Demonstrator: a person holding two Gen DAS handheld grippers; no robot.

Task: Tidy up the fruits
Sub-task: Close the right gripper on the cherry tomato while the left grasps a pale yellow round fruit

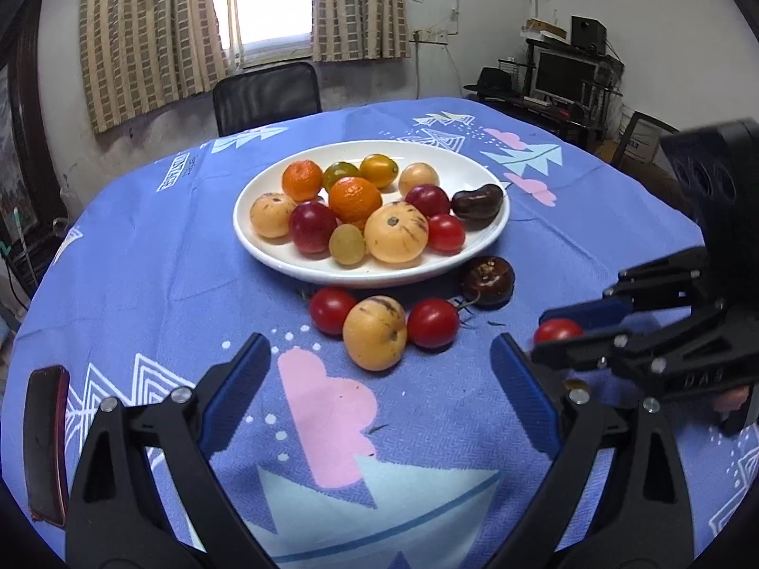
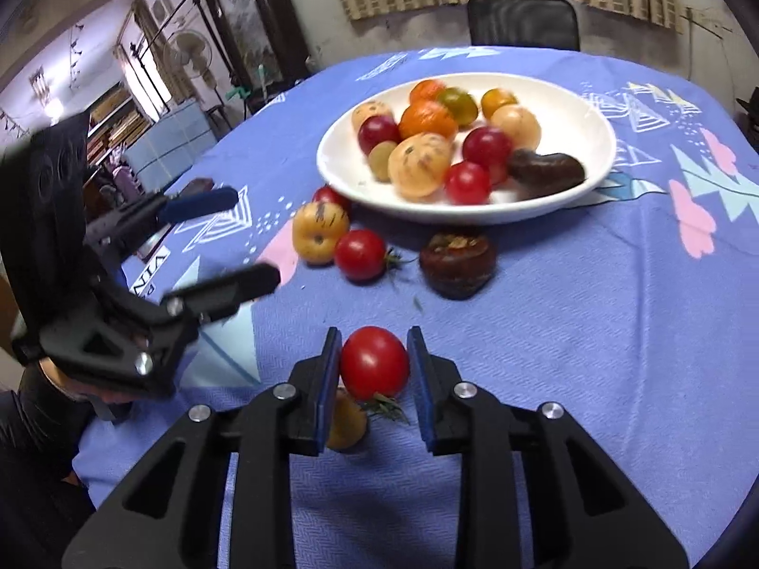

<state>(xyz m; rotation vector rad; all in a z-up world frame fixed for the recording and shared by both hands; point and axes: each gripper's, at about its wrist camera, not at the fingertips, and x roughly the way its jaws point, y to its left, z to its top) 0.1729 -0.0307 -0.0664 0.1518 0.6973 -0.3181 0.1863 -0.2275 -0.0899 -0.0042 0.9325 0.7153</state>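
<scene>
red tomato (image 2: 374,362) between right gripper (image 2: 374,381) pads, contact unclear; left gripper (image 1: 379,389) spread wide.

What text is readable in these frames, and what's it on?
"VIN": start of a boxed print on the tablecloth; the rest is hidden.
"DAS": faint raised letters on the body of the right gripper; reading uncertain.
Boxed print on the cloth left of the plate, left wrist view: too blurred to read.
Nothing else is legible.
</scene>
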